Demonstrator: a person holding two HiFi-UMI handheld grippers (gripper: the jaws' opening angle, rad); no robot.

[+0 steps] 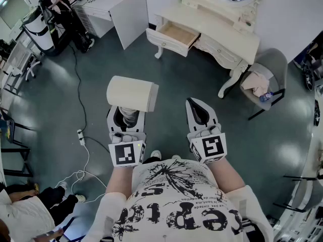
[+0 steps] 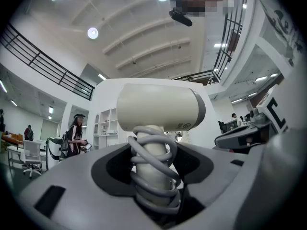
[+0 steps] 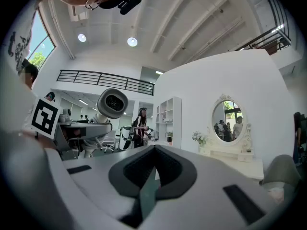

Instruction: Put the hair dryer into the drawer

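Left tongs [image 1: 127, 114]: light-grey moulded plastic shells, with dark grey recessed pads on the inner faces and small dark rectangular slots on the outer shell. Right tongs [image 1: 196, 106]: same grey build, tapering to a point at the far end, with a thin teal strip [image 3: 147, 195] along the seam. Each has a white cube with a black square marker at its near end, left marker cube [image 1: 126, 154] and right marker cube [image 1: 211, 147], and rounded grey knobs just beyond the cube. The person wears a white T-shirt [image 1: 176, 205] with a black splatter graphic, large black lettering and white sleeves. White shoe toes [image 1: 156, 155] show.

Left gripper [image 1: 127, 116] clamped, right gripper [image 1: 194, 106] closed empty, both level
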